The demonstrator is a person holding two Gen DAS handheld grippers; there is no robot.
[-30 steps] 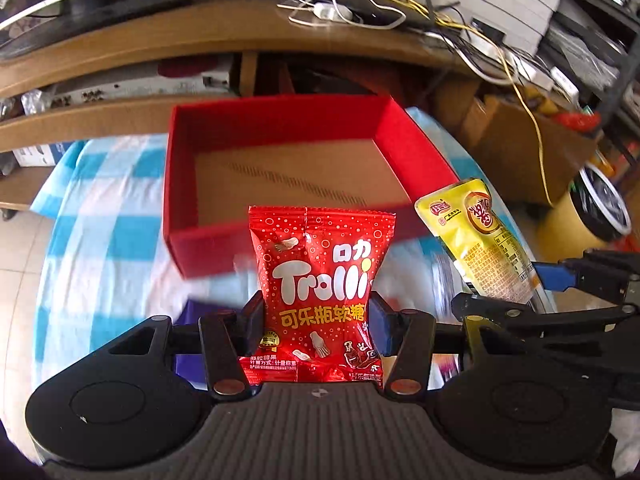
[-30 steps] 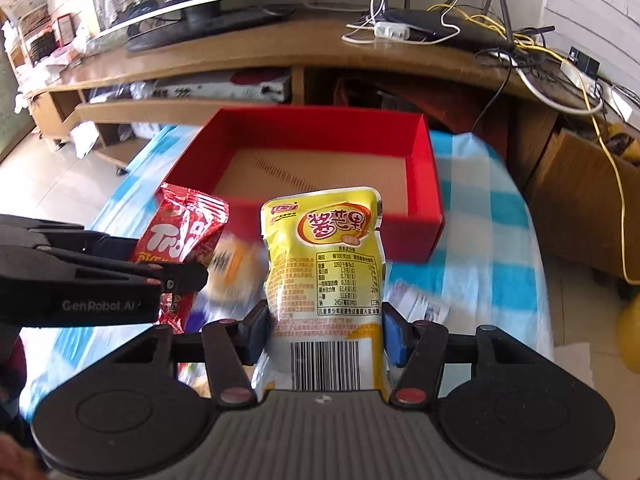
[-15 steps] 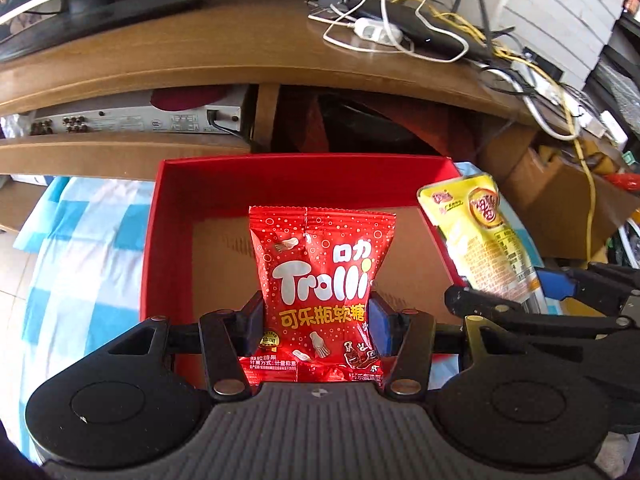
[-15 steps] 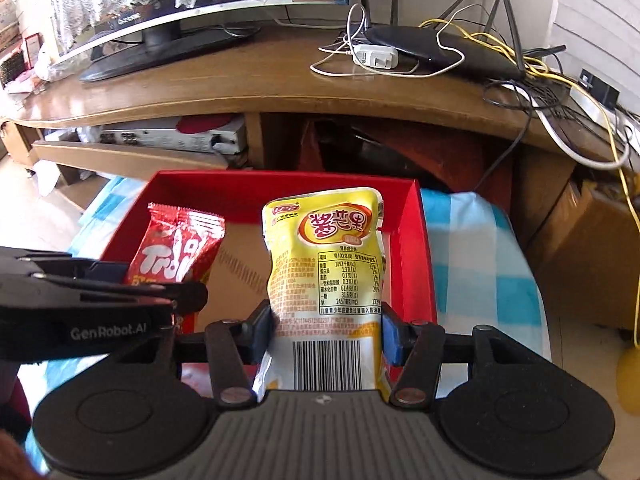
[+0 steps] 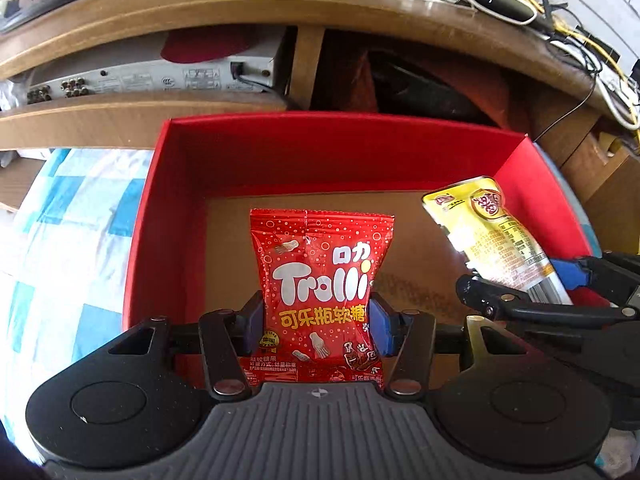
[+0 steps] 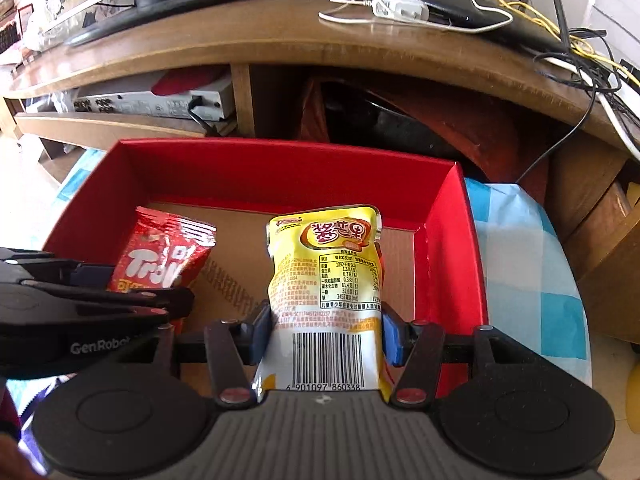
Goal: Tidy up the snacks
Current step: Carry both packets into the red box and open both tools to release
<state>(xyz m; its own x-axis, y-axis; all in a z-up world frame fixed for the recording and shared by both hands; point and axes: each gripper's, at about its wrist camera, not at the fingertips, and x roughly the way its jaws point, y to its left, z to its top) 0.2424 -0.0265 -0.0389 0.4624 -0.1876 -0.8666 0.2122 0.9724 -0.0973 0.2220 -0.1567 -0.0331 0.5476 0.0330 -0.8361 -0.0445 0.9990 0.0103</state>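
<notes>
Left wrist view: your left gripper (image 5: 316, 320) was clamped on the red foil Trolli gummy bag (image 5: 322, 280), blue pads pressing both side edges near the bag's lower half. Bag stood upright, label facing the camera, held above the brown cardboard floor of the open red rectangular cardboard box (image 5: 168, 216). Can't tell if the bag's bottom edge touched the floor; it was hidden behind the gripper body. Your right gripper (image 5: 536, 288) showed at the right edge, holding the yellow plastic snack pouch (image 5: 488, 236), which tilted up and left over the box's right side. Box sat on the blue-and-white checked cloth (image 5: 72, 240). Beyond the box's far wall was the wooden TV stand (image 5: 240, 0), with a silver AV receiver (image 5: 152, 80) on its shelf.

Right wrist view: your right gripper (image 6: 326, 336) was closed on the yellow pouch (image 6: 324, 280), pads on both sides just above the barcode, pouch upright with the printed back facing the camera. It was over the box floor, near the right wall (image 6: 452, 248). Your left gripper (image 6: 132, 284) came in from the left with the Trolli bag (image 6: 164, 256) pinched, the bag angled, over the left half of the box. Both packs were apart, cardboard floor between them. White power strip and tangled cables (image 6: 400, 8) lay on the stand top.
</notes>
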